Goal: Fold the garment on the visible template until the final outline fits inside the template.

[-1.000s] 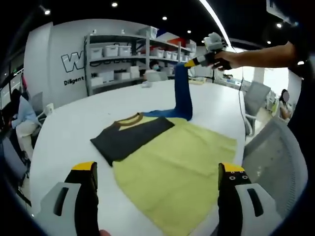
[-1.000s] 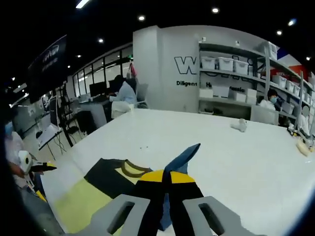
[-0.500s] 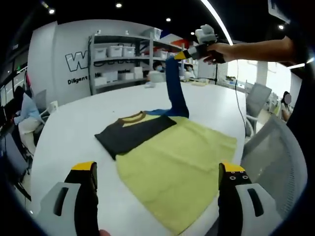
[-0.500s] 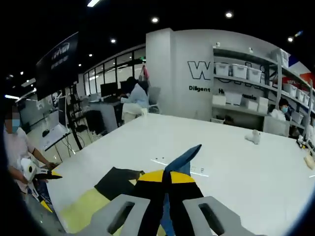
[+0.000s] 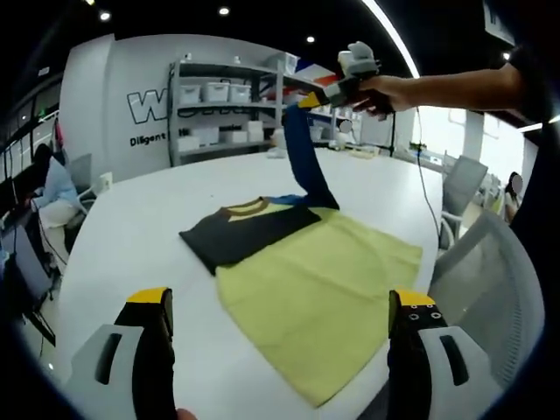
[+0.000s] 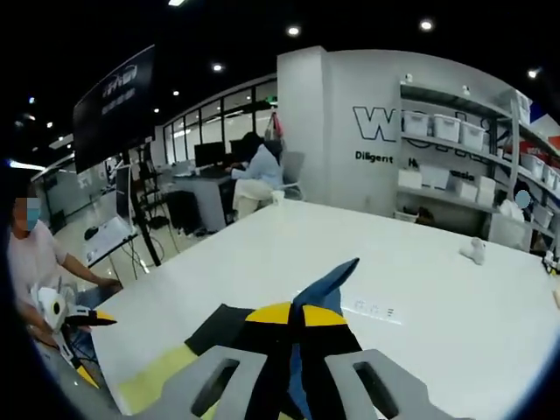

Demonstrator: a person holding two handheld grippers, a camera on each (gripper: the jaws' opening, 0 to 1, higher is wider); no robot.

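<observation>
In the right gripper view, the right gripper (image 6: 293, 319) is seen with its yellow-tipped jaws pressed together on the blue sleeve (image 6: 325, 284), a point of which sticks up just past the tips. Below and to the left of these jaws the dark part of the garment (image 6: 214, 325) and a strip of its yellow-green body are seen lying on the white table (image 6: 420, 289). Further left, at the table edge, the left gripper (image 6: 87, 319) is held by a seated person.

In the left gripper view, the left gripper (image 5: 280, 306) is held with its jaws wide apart and nothing between them, above the near table edge. Beyond them the garment (image 5: 324, 280) is spread flat on the white table (image 5: 131, 236), yellow-green body nearest, dark chest and collar further off. From its far side the blue sleeve (image 5: 302, 162) is drawn upward, taut, to the right gripper (image 5: 308, 101), carried in a hand (image 5: 376, 92). A grey chair (image 5: 490, 280) stands to the right of the jaws, and shelves (image 5: 227, 109) with white bins are seen behind.
</observation>
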